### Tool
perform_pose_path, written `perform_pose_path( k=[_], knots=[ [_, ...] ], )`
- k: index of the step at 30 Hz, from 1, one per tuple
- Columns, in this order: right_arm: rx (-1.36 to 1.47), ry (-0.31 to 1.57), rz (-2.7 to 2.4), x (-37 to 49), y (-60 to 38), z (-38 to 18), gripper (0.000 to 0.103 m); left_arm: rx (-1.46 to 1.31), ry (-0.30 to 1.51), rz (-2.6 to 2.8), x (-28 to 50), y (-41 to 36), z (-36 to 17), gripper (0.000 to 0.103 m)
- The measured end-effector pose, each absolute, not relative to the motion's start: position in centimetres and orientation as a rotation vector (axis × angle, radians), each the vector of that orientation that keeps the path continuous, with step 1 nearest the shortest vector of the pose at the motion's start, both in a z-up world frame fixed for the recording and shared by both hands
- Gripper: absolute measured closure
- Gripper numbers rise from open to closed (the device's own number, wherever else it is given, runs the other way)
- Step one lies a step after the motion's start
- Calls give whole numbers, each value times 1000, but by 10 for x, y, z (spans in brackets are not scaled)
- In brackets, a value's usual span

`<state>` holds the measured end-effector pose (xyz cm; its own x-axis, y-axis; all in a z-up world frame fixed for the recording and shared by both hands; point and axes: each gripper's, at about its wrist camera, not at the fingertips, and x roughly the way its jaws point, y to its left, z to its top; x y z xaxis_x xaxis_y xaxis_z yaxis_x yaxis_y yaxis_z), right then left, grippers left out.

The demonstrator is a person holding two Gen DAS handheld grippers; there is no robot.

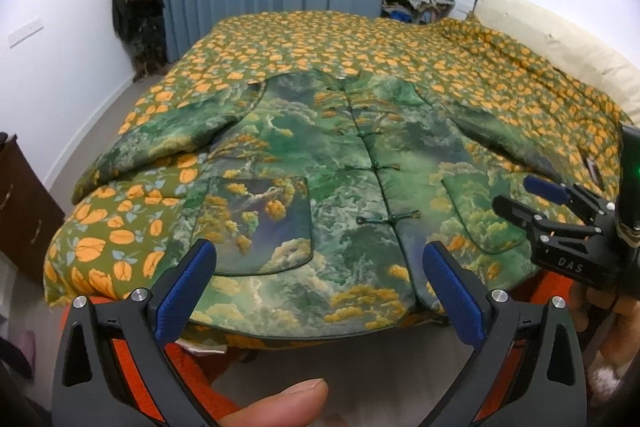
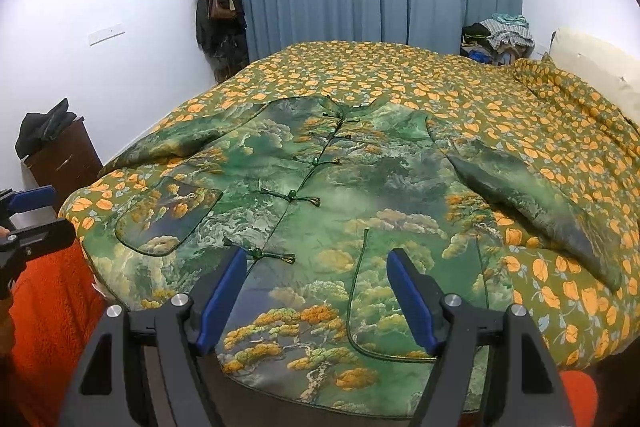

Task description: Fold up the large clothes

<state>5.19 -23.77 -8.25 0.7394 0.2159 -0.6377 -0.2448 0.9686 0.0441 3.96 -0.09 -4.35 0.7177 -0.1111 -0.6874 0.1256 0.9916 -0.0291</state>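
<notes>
Fingers [image 2: 412, 303] apart over jacket [image 2: 320, 207], collar [image 2: 360, 109] pointing away, hem [image 2: 320, 403] nearest.

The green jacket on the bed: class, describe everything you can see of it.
The green jacket lies flat, front up, unfolded, on the orange-flowered bedspread. Its fabric looks padded and slightly glossy, printed with trees and clouds. Knotted cord fastenings close the front up to a stand collar. It has two piped patch pockets, and both sleeves spread outward. The hem reaches the bed's near edge. Neither gripper touches it.
</notes>
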Motion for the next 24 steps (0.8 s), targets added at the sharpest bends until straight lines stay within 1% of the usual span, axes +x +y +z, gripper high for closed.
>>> perform_pose_path(
  k=[24],
  knots=[
    [-39,684,249,50,-241,-79,29,41,754,-122,40,-5,-44,0]
  ],
)
